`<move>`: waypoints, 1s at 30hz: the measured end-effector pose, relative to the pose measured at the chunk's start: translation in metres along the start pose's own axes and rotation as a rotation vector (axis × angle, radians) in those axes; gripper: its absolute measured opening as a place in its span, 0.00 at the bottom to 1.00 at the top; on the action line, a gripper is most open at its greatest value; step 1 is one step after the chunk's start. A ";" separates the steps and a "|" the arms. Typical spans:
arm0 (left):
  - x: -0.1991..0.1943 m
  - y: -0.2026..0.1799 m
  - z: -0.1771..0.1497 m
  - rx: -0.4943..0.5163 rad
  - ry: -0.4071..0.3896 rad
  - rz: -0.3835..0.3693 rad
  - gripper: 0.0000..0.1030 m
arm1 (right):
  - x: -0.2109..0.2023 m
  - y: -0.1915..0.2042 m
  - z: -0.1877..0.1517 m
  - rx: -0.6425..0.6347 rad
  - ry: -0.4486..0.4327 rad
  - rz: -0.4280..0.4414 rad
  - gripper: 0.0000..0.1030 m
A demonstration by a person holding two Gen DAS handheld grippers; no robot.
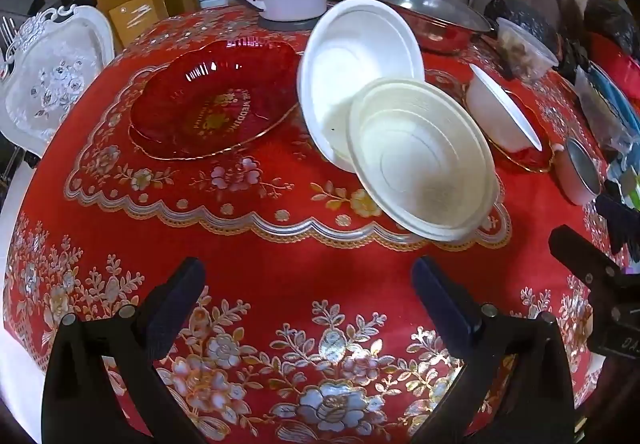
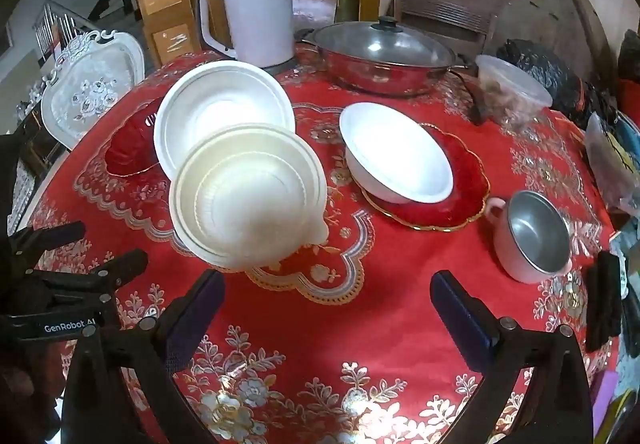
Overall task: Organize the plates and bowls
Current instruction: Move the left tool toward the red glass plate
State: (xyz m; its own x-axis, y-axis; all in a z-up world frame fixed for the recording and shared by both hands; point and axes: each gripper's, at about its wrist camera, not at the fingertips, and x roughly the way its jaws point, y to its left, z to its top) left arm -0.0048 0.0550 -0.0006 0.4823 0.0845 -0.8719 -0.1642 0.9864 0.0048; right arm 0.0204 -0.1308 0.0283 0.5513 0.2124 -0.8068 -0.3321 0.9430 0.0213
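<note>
Waiting low over the front of the bench [image 1: 280,276], the left gripper [image 1: 308,308] and the right gripper [image 2: 326,308] both have their jaws wide apart and hold nothing.

Take the tall white plastic kettle [image 2: 256,16] at the back as the marker. Just in front of the kettle sit two round white foam bowls. The back white bowl [image 2: 222,104] leans up, and the cream-white front bowl [image 2: 248,200] leans on it, closer to the grippers. Left of the kettle and nearer lies an empty dark red glass plate with a gold rim [image 1: 212,100]. Right of the kettle and nearer, a third white bowl [image 2: 396,156] sits tipped on a second red plate with a gold rim [image 2: 460,204].

The next step is probably to grab the front bowl. Go in slowly and pinch only its near rim. Foam is light and bends, so squeeze softly. Lift it straight up so the back bowl does not slide or roll. Then set it flat inside another bowl. Stay away from the small pink metal cup [image 2: 532,236], far right of the kettle.
</note>
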 end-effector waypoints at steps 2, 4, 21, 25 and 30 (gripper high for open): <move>0.001 0.001 0.002 -0.001 0.000 0.004 1.00 | 0.000 -0.001 0.001 0.005 0.000 0.002 1.00; 0.002 0.001 0.003 0.002 -0.002 0.002 1.00 | 0.000 -0.002 0.001 0.011 0.003 0.002 1.00; 0.007 0.000 0.005 -0.005 0.001 -0.006 1.00 | -0.001 0.000 0.003 0.006 0.011 0.018 1.00; 0.008 0.003 0.005 -0.012 0.004 -0.008 1.00 | -0.002 0.004 0.006 -0.007 0.005 0.022 1.00; 0.010 0.005 0.006 -0.016 0.007 -0.002 1.00 | -0.005 0.010 0.013 -0.022 -0.009 0.029 1.00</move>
State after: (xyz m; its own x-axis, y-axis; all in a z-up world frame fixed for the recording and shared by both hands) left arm 0.0039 0.0621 -0.0068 0.4764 0.0817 -0.8754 -0.1771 0.9842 -0.0045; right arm 0.0246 -0.1187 0.0399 0.5477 0.2422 -0.8008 -0.3650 0.9305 0.0318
